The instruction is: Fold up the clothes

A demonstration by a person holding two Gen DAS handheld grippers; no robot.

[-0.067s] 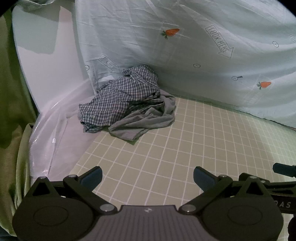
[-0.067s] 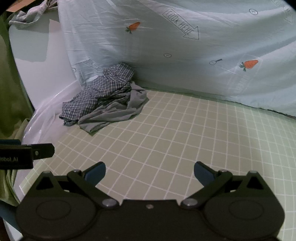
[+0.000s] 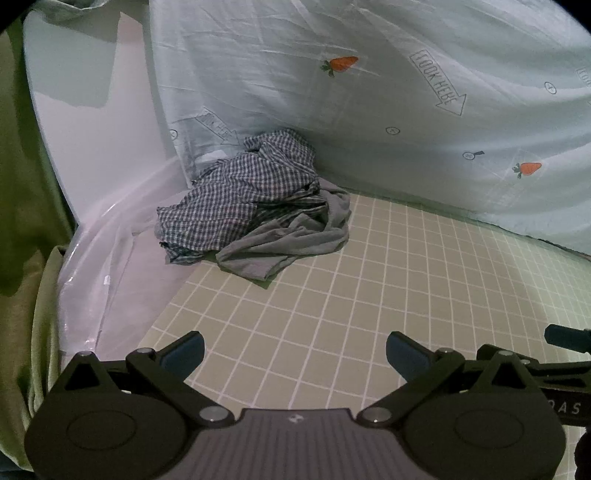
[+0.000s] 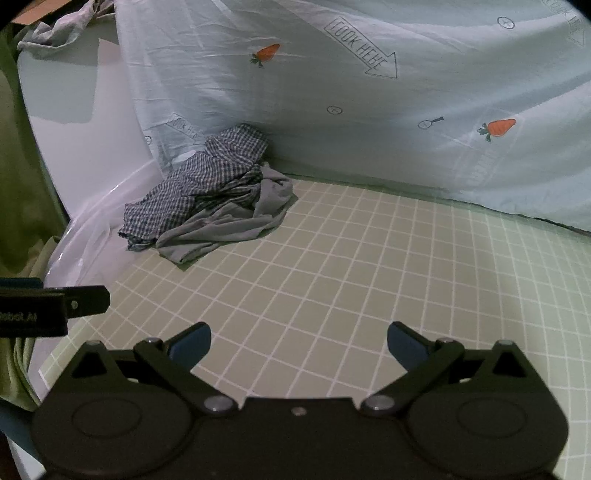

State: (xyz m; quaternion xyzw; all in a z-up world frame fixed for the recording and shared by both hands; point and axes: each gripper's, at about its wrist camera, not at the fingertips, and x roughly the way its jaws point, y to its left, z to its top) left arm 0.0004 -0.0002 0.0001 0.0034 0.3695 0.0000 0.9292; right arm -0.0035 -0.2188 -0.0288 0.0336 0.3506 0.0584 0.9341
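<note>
Against the far-left corner of the gridded mat (image 3: pixel 369 295), heaped where the carrot-print sheet (image 3: pixel 369 110) hangs down: a crumpled checked shirt (image 3: pixel 236 192) on top, a grey garment (image 3: pixel 295 236) spilling out from under it toward the near side. Same heap in the right wrist view, checked shirt (image 4: pixel 192 188) and grey garment (image 4: pixel 236 221) tangled together, neither spread nor folded.

Next to nothing different from a tenth of a second ago: heap in the same place and shape, both tools at the same stand-off, no cloth touched. Folding therefore judged not yet begun; first a reach, then separating one piece from the other.

Left gripper (image 3: pixel 295 350) spread wide, nothing between the blue fingertips (image 3: pixel 184 350), well short of the clothes. Right gripper (image 4: pixel 299 341) likewise wide apart and holding nothing, over bare mat. Each tool glimpsed at the edge of the other's view, side by side.

Around: clear plastic film (image 3: pixel 110 266) bunched along the mat's left edge, touching or just beside the shirt; a white panel (image 3: pixel 92 129) behind it; green fabric (image 3: pixel 22 184) at the far left; more rumpled cloth (image 4: pixel 62 29) at the top left of the right wrist view. Between grippers and heap, only open mat. Likely snags: plastic film or hanging sheet caught along with the shirt, and the two garments lifting together.
</note>
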